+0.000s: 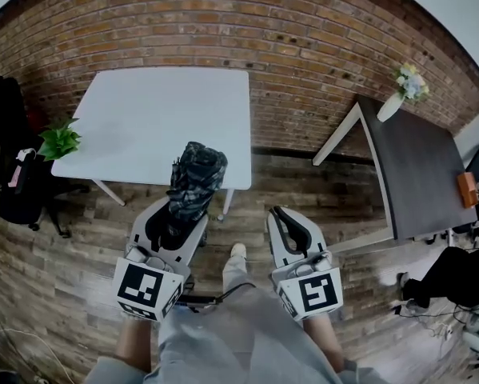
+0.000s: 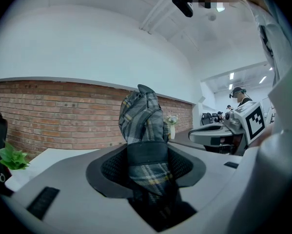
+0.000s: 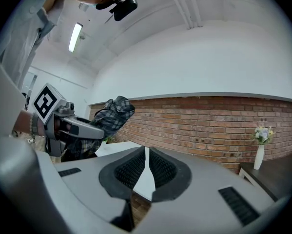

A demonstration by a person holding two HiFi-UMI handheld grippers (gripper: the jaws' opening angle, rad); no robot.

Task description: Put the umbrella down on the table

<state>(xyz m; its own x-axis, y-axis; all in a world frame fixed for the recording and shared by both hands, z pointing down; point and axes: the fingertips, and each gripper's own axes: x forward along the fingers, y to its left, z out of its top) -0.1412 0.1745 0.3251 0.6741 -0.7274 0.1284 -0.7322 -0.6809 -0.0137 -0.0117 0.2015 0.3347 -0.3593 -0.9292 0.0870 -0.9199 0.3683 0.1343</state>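
Umbrella [image 1: 195, 184], folded and plaid, sits clamped in your left tool [image 1: 175, 222]. The jaws press on its lower part from both sides, and the bundled cloth sticks out past the tips. Its long axis runs along the tool, away from you and tilted a little upward. In the head view its far end reaches the near edge of the white desk [image 1: 143, 118], close to the desk's near right corner. It looks to be carried in the air over the wood floor [image 1: 79, 230], not yet resting on anything.

So the desk lies straight ahead of the umbrella and spreads to the left of it. The move will likely be forward and slightly left, so that the whole length comes over the top before you lower it. Laid along its present axis it would point toward the brick wall [image 1: 247, 30].

Keep right of the plant [image 1: 60, 142] at the desk's near left corner.

Your right tool [image 3: 146, 167] holds nothing, its jaws drawn nearly together. It is to the right of the umbrella and apart from it, farther from the desk than your left.
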